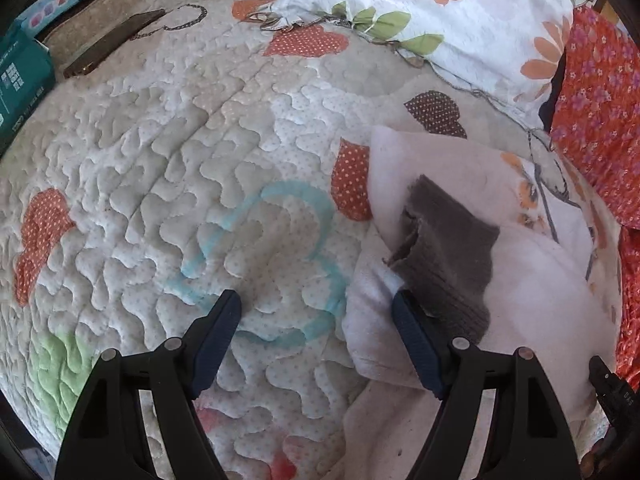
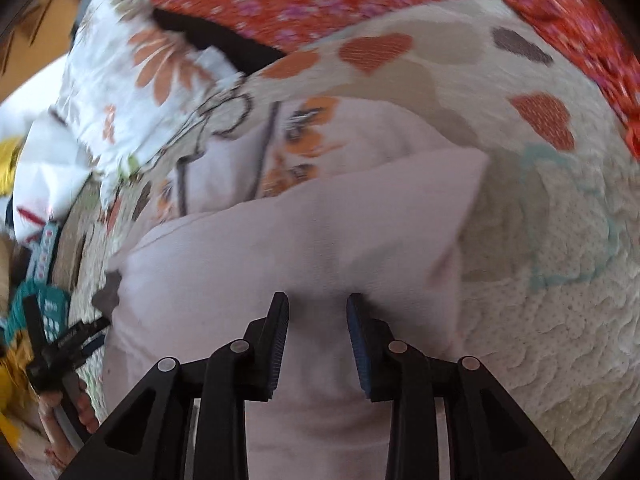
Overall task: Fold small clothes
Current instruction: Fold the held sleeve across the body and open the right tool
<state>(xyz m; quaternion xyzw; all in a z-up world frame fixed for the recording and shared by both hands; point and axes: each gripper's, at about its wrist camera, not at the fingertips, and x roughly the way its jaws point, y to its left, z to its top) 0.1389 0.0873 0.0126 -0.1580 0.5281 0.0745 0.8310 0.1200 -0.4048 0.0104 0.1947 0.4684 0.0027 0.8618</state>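
Observation:
A small white garment with a grey ribbed cuff and an orange flower print lies partly folded on the quilted bedspread, at the right of the left wrist view. My left gripper is open and empty; its right finger touches the garment's left edge. In the right wrist view the same white garment fills the middle. My right gripper hovers over it with its jaws partly apart, white cloth between them; the view is blurred.
A floral pillow and red flowered cloth lie beyond the garment. A teal box, a dark phone and a chain sit at the far left. The other gripper shows at the left edge of the right wrist view.

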